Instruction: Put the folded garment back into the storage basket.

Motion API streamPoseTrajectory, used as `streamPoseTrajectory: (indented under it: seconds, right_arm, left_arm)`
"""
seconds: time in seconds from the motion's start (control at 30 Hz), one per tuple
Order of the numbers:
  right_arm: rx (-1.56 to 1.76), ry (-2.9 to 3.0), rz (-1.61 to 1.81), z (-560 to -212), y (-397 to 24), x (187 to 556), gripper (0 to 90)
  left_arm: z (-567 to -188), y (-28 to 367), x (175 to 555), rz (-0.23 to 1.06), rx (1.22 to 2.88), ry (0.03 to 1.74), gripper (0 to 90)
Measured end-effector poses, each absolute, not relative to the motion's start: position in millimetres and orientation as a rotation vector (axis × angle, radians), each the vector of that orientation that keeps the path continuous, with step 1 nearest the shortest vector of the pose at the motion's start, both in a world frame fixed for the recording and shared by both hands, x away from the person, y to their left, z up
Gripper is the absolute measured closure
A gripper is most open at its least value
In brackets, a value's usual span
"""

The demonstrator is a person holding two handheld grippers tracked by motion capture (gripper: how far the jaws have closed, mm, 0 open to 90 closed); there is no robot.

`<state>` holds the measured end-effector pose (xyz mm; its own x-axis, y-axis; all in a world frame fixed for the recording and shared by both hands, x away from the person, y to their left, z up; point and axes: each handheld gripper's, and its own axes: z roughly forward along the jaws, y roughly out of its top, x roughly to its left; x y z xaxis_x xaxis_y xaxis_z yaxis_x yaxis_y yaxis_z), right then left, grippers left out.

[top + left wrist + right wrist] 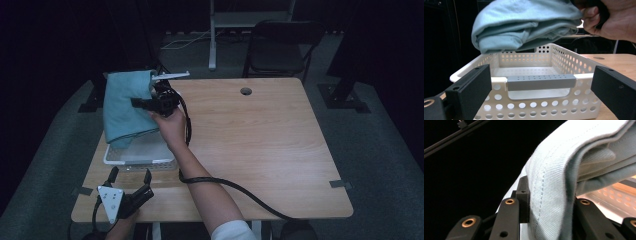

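A folded teal cloth [122, 107] hangs above a white perforated basket [140, 161] at the table's left side. My right gripper [150, 102] is shut on the cloth's folded edge and holds it up in the air. In the right gripper view the thick fold of cloth [551, 195] is pinched in the right gripper [549, 202], with the basket [609, 195] below. My left gripper [131, 175] stands open near the front left edge, pointing at the basket. In the left gripper view the open left gripper [542, 72] frames the basket's grey handle [541, 82], and the cloth [524, 25] hangs over the basket.
The wooden table [260, 140] has a cable hole [245, 91] near its far edge. My right gripper's black cable [240, 192] trails across the front of the table. A black chair [280, 50] stands behind the table.
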<state>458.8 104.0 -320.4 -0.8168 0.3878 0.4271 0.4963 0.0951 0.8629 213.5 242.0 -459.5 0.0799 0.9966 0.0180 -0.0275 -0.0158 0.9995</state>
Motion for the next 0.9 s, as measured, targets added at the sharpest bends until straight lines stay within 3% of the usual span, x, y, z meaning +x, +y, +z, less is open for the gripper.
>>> streamPoseTrajectory:
  seconds: [0.9]
  right_arm:
    - [-1.104, -2.205, -1.675, -369.9, 104.8, 475.0, 70.1]
  left_arm:
    - [-459.5, 242.1, 213.5, 1.173, 1.24, 1.12, 4.5]
